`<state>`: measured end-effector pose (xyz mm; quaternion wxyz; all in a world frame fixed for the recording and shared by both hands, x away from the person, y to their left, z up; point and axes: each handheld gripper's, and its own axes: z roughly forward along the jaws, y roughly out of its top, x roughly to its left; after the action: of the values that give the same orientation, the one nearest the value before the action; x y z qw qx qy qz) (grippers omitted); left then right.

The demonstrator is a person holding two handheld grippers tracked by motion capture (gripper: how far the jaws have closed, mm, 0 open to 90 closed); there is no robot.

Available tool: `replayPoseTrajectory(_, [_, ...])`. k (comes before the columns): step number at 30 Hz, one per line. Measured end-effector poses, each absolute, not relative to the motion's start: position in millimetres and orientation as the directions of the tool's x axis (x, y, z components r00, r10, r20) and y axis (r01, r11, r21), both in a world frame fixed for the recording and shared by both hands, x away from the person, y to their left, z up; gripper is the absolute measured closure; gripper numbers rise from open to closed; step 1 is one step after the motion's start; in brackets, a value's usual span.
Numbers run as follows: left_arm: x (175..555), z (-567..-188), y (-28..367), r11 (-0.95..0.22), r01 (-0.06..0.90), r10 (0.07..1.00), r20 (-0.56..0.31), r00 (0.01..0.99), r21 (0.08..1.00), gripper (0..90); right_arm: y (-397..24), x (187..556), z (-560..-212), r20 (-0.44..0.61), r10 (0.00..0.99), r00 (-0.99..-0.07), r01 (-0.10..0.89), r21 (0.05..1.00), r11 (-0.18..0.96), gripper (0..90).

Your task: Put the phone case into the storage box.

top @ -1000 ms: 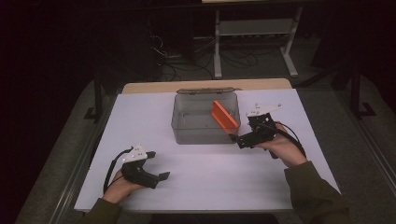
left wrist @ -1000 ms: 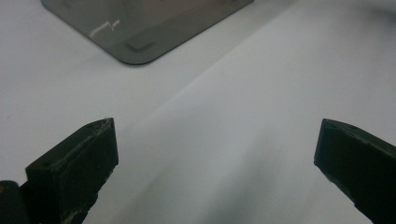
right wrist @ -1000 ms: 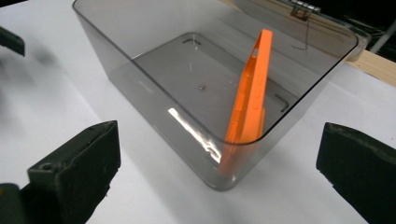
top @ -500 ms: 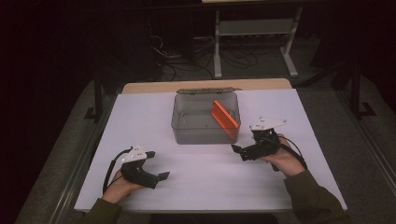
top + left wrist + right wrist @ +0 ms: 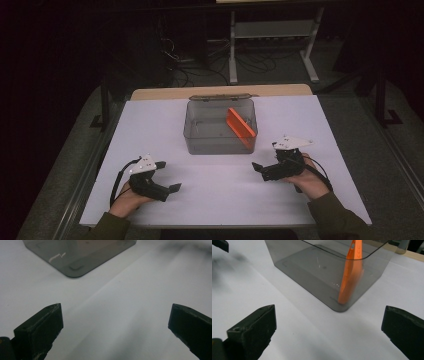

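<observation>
A clear grey plastic box (image 5: 220,127) stands at the middle of the white table (image 5: 215,195). An orange flat piece (image 5: 240,128) leans inside it against the right wall, also seen through the box wall as the orange piece (image 5: 352,272) in the right gripper view. My right gripper (image 5: 260,169) rests on the table in front of the box's right corner, open and holding nothing. My left gripper (image 5: 172,190) lies near the front left, open and holding nothing. In the left gripper view the box's corner (image 5: 75,267) sits ahead.
The box lid (image 5: 220,97) lies behind the box at the table's far edge. A metal shelf frame (image 5: 272,35) and cables (image 5: 190,65) stand on the dark floor beyond the table. Cables trail from both grippers.
My right gripper has drawn back from the box toward the front of the table and come down onto it. The left gripper has stayed in place.
</observation>
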<state>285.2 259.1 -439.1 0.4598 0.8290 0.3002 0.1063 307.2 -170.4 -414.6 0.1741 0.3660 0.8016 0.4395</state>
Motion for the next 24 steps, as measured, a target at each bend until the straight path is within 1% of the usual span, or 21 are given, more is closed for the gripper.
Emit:
replayPoseTrajectory(16, [290, -437, 259, -0.377, 0.371, 0.580, -0.096, 0.809, 0.849, 0.0, -179, 280, -432, 0.032, 0.733, -0.679, 0.437, 0.820, 0.369, 0.0])
replayPoseTrajectory(24, [289, -438, 257, -0.380, 0.367, 0.572, -0.096, 0.815, 0.849, 0.0, -187, 268, -437, 0.049, 0.745, -0.665, 0.436, 0.835, 0.335, 0.0])
